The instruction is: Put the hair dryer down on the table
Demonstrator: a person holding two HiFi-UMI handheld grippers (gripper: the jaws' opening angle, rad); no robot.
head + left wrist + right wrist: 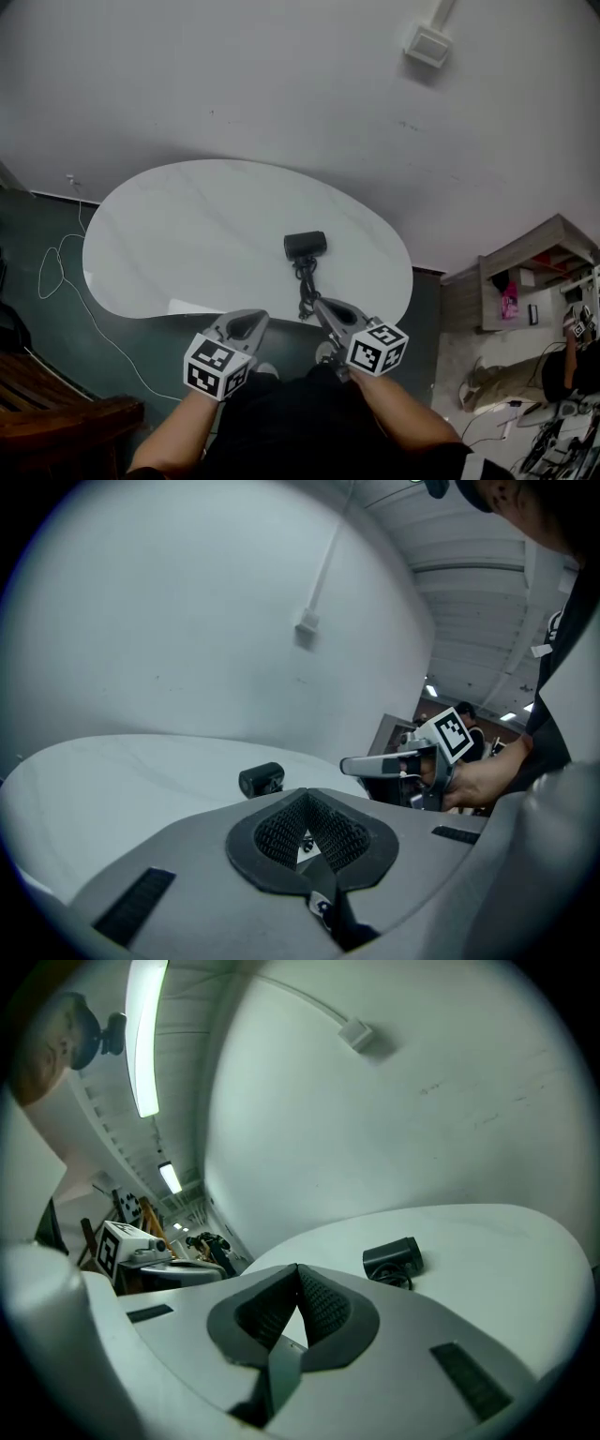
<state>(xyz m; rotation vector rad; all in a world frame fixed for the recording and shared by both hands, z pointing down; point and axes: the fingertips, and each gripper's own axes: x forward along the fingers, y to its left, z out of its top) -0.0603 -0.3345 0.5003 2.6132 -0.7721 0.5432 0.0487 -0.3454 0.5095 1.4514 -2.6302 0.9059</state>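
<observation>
On white table (pixel 187 234), see hair dryer (pixel 306 246) resting free, seemingly delivered, hence find left gripper (pixel 247 321) and right gripper (pixel 322 306) closed, empty, apart.

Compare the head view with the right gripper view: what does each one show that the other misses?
Only the head view: the right gripper from outside with its marker cube, the person's forearms, the dark floor and a wooden chair. Only the right gripper view: that gripper's jaws close up, shut with nothing between them, and a ceiling light strip. Both: the black hair dryer lying on the white table, free of either gripper, the left gripper, and the wall box.
</observation>
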